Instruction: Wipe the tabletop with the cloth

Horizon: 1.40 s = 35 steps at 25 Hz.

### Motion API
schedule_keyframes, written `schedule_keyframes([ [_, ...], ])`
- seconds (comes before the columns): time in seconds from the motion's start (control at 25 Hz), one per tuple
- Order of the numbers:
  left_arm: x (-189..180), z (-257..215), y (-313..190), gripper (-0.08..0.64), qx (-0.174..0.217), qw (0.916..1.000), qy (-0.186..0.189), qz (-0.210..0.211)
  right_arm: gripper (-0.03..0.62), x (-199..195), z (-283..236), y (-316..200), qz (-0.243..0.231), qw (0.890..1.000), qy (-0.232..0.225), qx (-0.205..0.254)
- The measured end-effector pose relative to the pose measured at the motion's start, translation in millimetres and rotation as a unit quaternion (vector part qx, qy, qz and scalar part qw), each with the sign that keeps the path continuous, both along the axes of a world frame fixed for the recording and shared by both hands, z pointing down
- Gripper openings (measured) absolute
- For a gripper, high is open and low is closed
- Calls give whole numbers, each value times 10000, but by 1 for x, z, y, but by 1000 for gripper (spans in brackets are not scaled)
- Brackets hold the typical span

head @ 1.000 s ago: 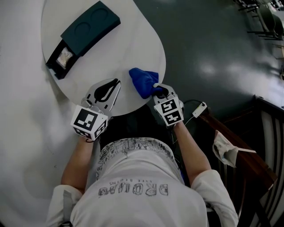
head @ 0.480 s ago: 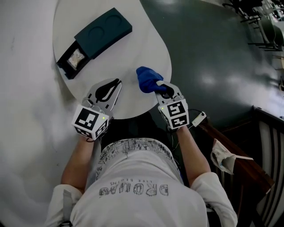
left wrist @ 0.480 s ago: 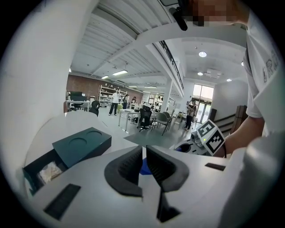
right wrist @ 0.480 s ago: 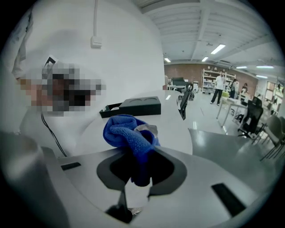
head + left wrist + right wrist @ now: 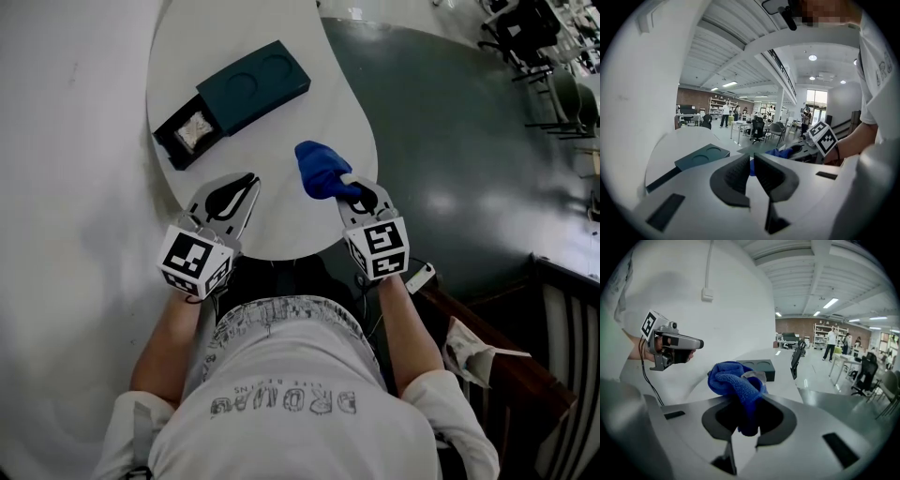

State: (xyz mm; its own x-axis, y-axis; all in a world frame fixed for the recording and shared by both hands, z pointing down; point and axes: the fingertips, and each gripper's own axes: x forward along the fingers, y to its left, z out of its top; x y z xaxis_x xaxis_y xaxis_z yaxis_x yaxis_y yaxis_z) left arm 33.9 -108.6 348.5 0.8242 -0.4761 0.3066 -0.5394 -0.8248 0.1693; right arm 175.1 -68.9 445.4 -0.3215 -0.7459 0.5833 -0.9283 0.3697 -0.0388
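A crumpled blue cloth [image 5: 322, 169] lies on the white round tabletop [image 5: 281, 122] near its front right edge. My right gripper [image 5: 350, 188] is shut on the cloth's near end, and in the right gripper view the cloth [image 5: 735, 379] bunches up between the jaws of the right gripper [image 5: 745, 417]. The left gripper [image 5: 247, 181] rests over the table's front left, its jaws nearly touching and nothing between them. From the left gripper view, the left gripper [image 5: 751, 162] points across the table toward the cloth [image 5: 780, 152].
A dark teal box [image 5: 251, 86] with an open drawer [image 5: 190, 136] sits at the back left of the table. Dark floor lies to the right. A wooden chair [image 5: 511, 361] with a pale rag stands at lower right. The person's torso is close to the table's front edge.
The head view has shifted, so the table sits lower and farther right in frame. The right gripper and the cloth have moved a little farther in from the table's edge.
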Motion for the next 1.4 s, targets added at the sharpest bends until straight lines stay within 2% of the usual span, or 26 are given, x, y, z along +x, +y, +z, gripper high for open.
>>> schedule_keyframes([
  [0.64,-69,-41,-7,46,417,9976,126,-545,75,-64,-79,-33,-418,9960,-67,792],
  [1.4,-120,-67,-22,46,691,9925,271,-976,75,-117,-131,-50,-810,9890,-177,1223],
])
